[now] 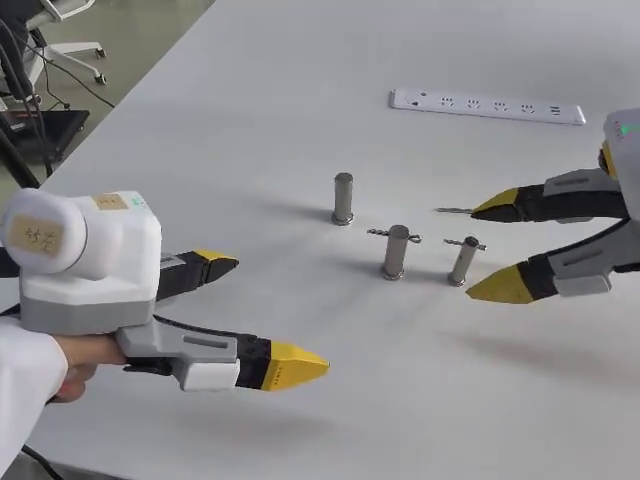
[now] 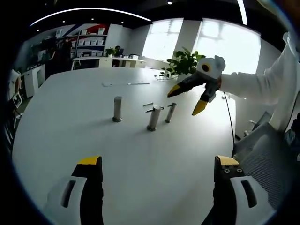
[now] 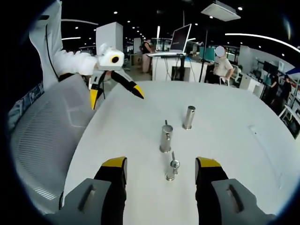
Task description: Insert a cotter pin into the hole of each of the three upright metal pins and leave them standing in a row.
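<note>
Three upright metal pins stand on the white table (image 1: 250, 120). The far-left pin (image 1: 343, 198) has nothing through it. A cotter pin (image 1: 393, 236) crosses the top of the middle pin (image 1: 396, 252), and another crosses the right pin (image 1: 463, 261). One loose cotter pin (image 1: 452, 210) lies on the table by the upper jaw of my right gripper (image 1: 487, 250), which is open, right of the right pin (image 3: 172, 169). My left gripper (image 1: 268, 315) is open and holds nothing, well short of the pins (image 2: 153, 118).
A white power strip (image 1: 487, 106) lies at the back of the table. An office chair (image 1: 60, 40) and cables stand on the floor past the table's left edge. A mesh chair (image 2: 267, 159) sits close beside the table.
</note>
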A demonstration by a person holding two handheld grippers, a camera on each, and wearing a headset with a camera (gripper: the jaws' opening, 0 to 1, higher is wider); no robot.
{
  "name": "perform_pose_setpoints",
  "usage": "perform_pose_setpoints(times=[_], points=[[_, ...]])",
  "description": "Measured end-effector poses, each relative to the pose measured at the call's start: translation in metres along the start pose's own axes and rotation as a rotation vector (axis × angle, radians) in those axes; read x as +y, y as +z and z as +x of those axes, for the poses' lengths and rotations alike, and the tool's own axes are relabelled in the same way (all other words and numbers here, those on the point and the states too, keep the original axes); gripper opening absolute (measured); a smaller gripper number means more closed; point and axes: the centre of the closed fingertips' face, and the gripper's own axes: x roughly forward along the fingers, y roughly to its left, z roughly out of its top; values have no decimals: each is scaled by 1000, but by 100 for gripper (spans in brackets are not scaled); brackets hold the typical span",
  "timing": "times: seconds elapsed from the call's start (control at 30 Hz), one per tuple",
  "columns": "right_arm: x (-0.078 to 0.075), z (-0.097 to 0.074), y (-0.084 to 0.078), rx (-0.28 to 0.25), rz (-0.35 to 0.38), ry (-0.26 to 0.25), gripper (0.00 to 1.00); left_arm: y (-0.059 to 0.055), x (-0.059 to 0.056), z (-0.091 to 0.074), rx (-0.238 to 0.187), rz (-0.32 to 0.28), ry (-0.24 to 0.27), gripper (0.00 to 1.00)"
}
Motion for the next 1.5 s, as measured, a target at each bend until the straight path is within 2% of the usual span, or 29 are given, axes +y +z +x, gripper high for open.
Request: perform_pose_setpoints(times=[0.07,0.13,0.17,0.27,0.4,0.5,0.6,0.7,0.83,0.87,0.97,1.07,1.17,1.23,1.33,1.4,1.43,1.5], points=[[6,-4,3,-18,58,-16,62,0,-1,0,4,8,-3,99],[14,-8,9,-63,107,-16,72,0,0,-1,5,18,4,99],[16,-10,8,-65,121,-22,75,0,0,-1,3,20,3,99],[23,-17,5,-69,142,-59,78,2,-3,-2,-11,18,-5,99],[29,-22,5,-108,204,-110,88,9,-1,-4,-44,0,-1,99],[35,-22,1,-125,231,-122,93,16,1,-2,-60,-1,-4,99],[42,-19,-6,-118,258,-129,96,24,3,2,-73,5,-6,99],[47,-18,-6,-129,292,-151,98,36,9,6,-98,16,7,99],[50,-19,0,-165,301,-180,97,55,26,11,-141,78,78,99],[53,-18,1,-175,305,-184,97,62,29,13,-157,84,82,99],[58,-14,0,-163,299,-189,98,82,30,21,-215,56,59,99],[61,-11,-3,-157,314,-200,98,101,37,30,-246,79,78,99],[64,-9,-9,-124,310,-215,98,111,45,38,-263,76,99,95],[66,-8,-10,-122,317,-214,98,118,53,45,-288,10,111,91],[69,-7,-9,-129,337,-216,98,128,61,53,-312,-18,107,86],[69,-8,-8,-135,343,-220,98,129,64,58,-304,-15,105,81],[69,-8,-8,-140,351,-228,98,128,67,60,-282,22,119,78],[68,-9,-8,-140,355,-247,98,129,72,65,-269,47,136,74]])
